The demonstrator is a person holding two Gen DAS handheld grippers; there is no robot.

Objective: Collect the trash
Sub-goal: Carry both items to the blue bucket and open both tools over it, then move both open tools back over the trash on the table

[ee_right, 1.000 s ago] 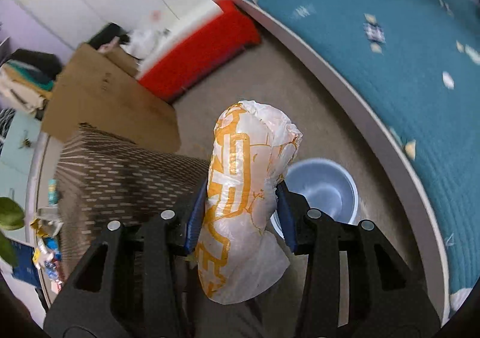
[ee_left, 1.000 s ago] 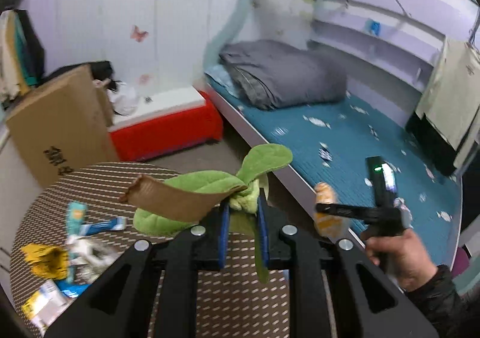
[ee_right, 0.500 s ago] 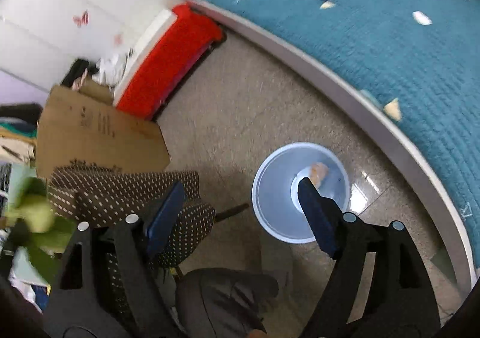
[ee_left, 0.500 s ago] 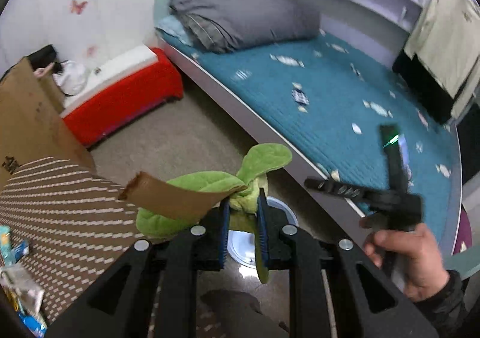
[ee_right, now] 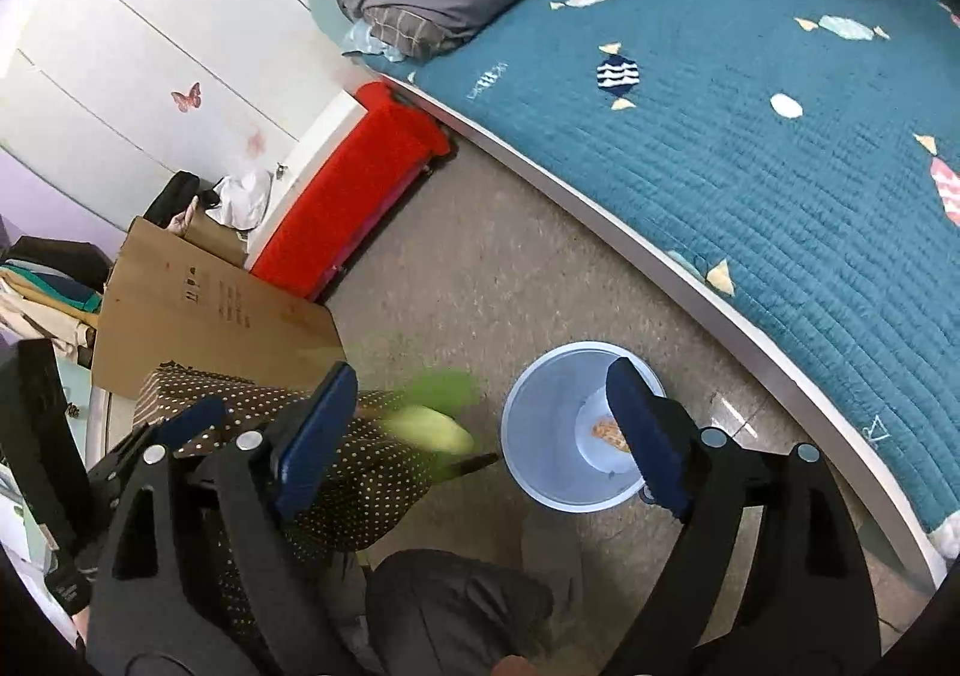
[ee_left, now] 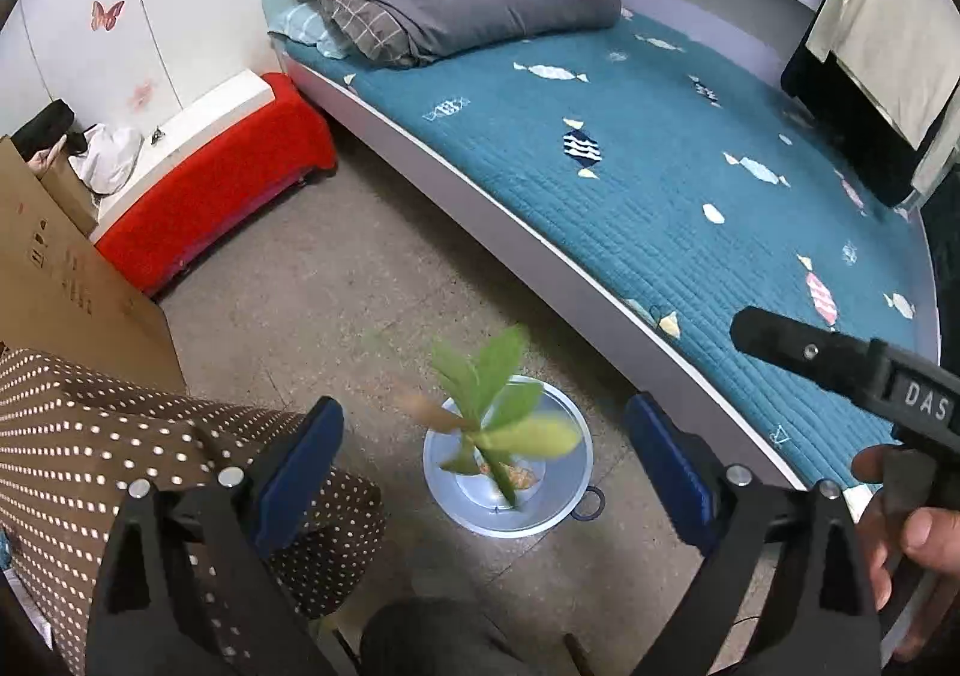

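Note:
A pale blue bin (ee_left: 507,472) stands on the floor beside the bed, with the orange-and-white wrapper (ee_left: 521,475) lying inside it. A green leafy sprig with a brown scrap (ee_left: 492,418) is blurred in mid-air over the bin, free of my left gripper (ee_left: 480,451), which is open and empty above it. In the right wrist view the bin (ee_right: 540,424) and wrapper (ee_right: 609,430) show too, with the falling sprig (ee_right: 429,424) to their left. My right gripper (ee_right: 480,439) is open and empty; it also shows in the left wrist view (ee_left: 840,370).
A table with a brown dotted cloth (ee_left: 120,436) is at lower left, a cardboard box (ee_left: 54,274) behind it. A red bench (ee_left: 222,178) stands by the wall. A bed with a teal cover (ee_left: 660,165) runs along the right.
My left gripper opened and let go of the green sprig, which now falls toward the bin. My right gripper earlier dropped the orange-and-white wrapper into the bin and stays open.

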